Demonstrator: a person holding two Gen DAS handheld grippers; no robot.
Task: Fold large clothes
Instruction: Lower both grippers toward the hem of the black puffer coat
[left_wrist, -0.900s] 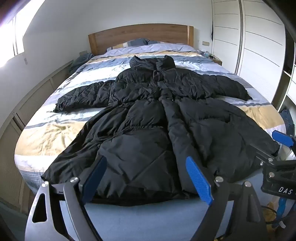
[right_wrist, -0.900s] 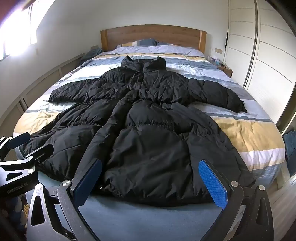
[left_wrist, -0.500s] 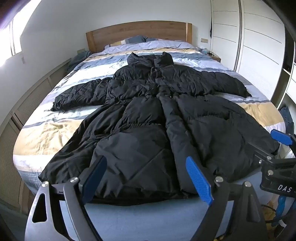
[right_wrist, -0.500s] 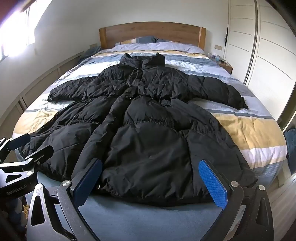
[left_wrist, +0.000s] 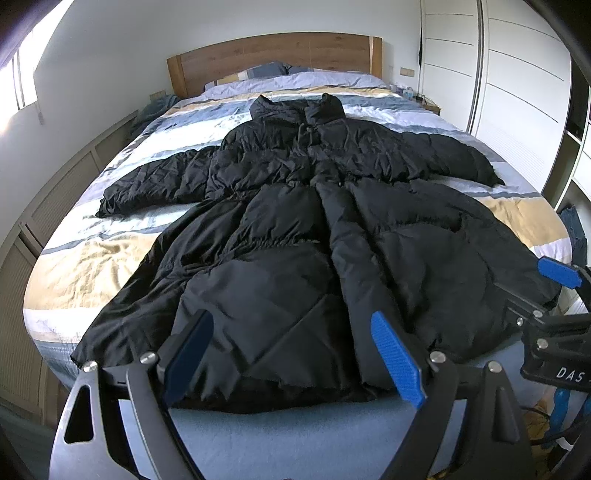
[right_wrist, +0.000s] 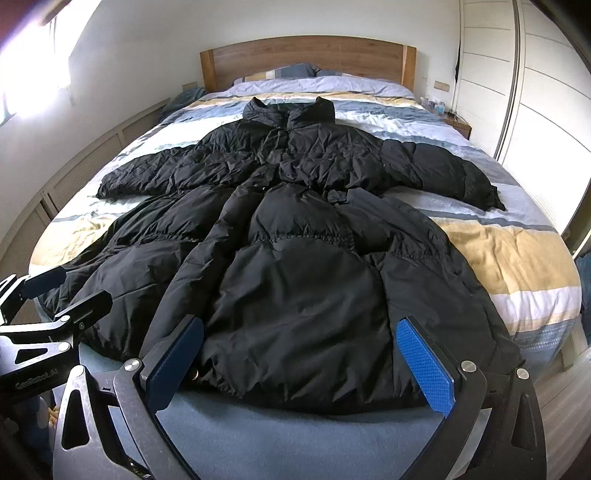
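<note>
Coat (left_wrist: 295, 240) lay spread flat along the bed (left_wrist: 92, 258), hem at the foot edge, sleeves out — no fold yet made. Left gripper (left_wrist: 291, 354) and right gripper (right_wrist: 299, 362) hovered at the hem, jaws wide open, empty — all folding apparently remained.

The left tongs (left_wrist: 295, 354) have a dark metal frame with triangular cut-outs, silver round-headed screws at the pivots, and two long fingers faced with ribbed bright blue pads (left_wrist: 397, 363). The right tongs (right_wrist: 299, 363) are built alike: black arms, silver screws, textured blue pads (right_wrist: 424, 369). White lettering reading "DAS" marks the right tongs' body in the left view; "GenRobot.AI" marks the left tongs' body in the right view.
</note>
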